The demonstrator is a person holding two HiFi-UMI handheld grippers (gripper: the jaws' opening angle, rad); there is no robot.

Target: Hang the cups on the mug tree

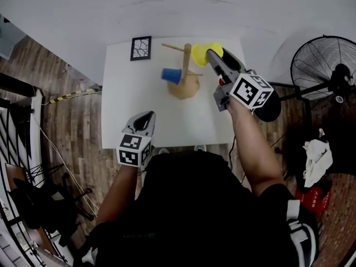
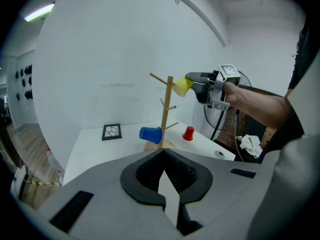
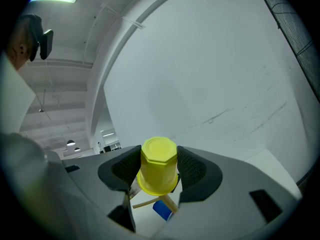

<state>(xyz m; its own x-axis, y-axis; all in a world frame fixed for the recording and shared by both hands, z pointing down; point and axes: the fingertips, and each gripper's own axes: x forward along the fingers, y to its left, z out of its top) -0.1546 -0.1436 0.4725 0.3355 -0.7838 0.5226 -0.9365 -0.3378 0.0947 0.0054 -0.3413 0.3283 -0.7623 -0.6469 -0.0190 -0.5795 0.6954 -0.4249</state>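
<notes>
Yellow cup is pinched by its sides in the right tool, base turned back toward the tool and mouth facing away. The mug tree stands just past and below its tips. The left tool, pressed together and empty, hangs well short.

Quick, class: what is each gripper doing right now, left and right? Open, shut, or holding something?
Left gripper: shut, nothing between its jaws.
Right gripper: shut on the yellow cup.
</notes>
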